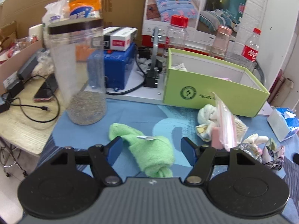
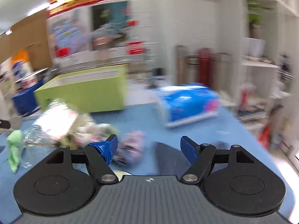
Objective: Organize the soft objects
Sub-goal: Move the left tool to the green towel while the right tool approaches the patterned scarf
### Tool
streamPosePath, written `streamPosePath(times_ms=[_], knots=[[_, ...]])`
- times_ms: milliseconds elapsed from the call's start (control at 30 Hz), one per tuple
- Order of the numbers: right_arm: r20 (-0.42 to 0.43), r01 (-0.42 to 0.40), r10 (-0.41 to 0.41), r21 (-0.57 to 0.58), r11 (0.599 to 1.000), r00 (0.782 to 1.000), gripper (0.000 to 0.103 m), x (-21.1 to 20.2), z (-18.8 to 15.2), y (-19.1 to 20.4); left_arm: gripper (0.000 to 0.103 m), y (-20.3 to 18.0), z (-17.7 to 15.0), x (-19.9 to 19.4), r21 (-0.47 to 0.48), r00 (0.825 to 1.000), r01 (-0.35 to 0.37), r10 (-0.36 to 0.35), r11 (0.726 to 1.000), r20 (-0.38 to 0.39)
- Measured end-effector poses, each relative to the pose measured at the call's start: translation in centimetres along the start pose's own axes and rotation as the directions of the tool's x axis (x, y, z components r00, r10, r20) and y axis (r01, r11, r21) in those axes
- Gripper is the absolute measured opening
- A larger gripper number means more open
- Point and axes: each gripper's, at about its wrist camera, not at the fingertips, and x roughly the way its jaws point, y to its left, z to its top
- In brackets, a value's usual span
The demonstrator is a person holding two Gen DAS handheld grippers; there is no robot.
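A green towel [image 1: 149,149] lies crumpled on the blue table cloth [image 1: 130,115], between the fingers of my open left gripper [image 1: 151,149], which hovers just over it. An open lime-green box [image 1: 214,91] stands behind, with soft items inside. Beside it lie a white knotted cloth [image 1: 207,113], a zip bag [image 1: 227,125] and a patterned scrunchie [image 1: 274,155]. My right gripper [image 2: 149,147] is open and empty above a blurred pink patterned cloth [image 2: 130,147]. The right wrist view also shows the green towel [image 2: 15,147] and the box [image 2: 84,91].
A clear jar with a dark lid [image 1: 78,71] stands at the cloth's left corner. A blue machine [image 1: 114,67], bottles [image 1: 176,31] and cables [image 1: 37,110] sit behind and left. A blue tissue pack [image 2: 188,102] lies on the right. The table edge drops off at left.
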Motion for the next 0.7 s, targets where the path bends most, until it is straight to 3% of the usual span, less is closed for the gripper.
streamPosePath(times_ms=[67,200,267,500,567,700], knots=[[-0.035,-0.039,0.036,-0.064,0.997,0.999,0.06,3.4,0.3,2.7,0.07,0.8,-0.1,-0.3,-0.02,1.0,-0.02,0.02,1.0,-0.001],[-0.1,0.009,-0.028,-0.184,0.983,0.995,0.061,7.3,0.1,4.4,0.07,1.8,0.1,0.0,-0.05,0.999,-0.041,0.04,0.998,-0.012],[-0.112,-0.002,-0.013,-0.133,0.991,0.994,0.061,6.6,0.1,2.8,0.07,1.9,0.1,0.3,-0.05,0.999,-0.038,0.037,0.998,-0.019],[-0.138,0.178,-0.18,-0.03,0.984,0.974,0.062,1.1,-1.6,-2.9,0.07,1.0,-0.4,2.2,-0.026,0.998,-0.023,0.022,0.999,-0.062],[-0.086,0.145,-0.143,0.015,0.989,0.986,0.062,-0.7,-1.5,-3.0,0.07,1.0,-0.5,2.5,-0.031,0.997,-0.026,0.023,0.999,-0.08],[-0.014,-0.003,0.004,0.085,0.996,1.0,0.062,-1.6,-0.6,-1.7,0.07,1.2,-0.3,2.1,-0.031,0.997,-0.036,0.034,0.999,-0.068]])
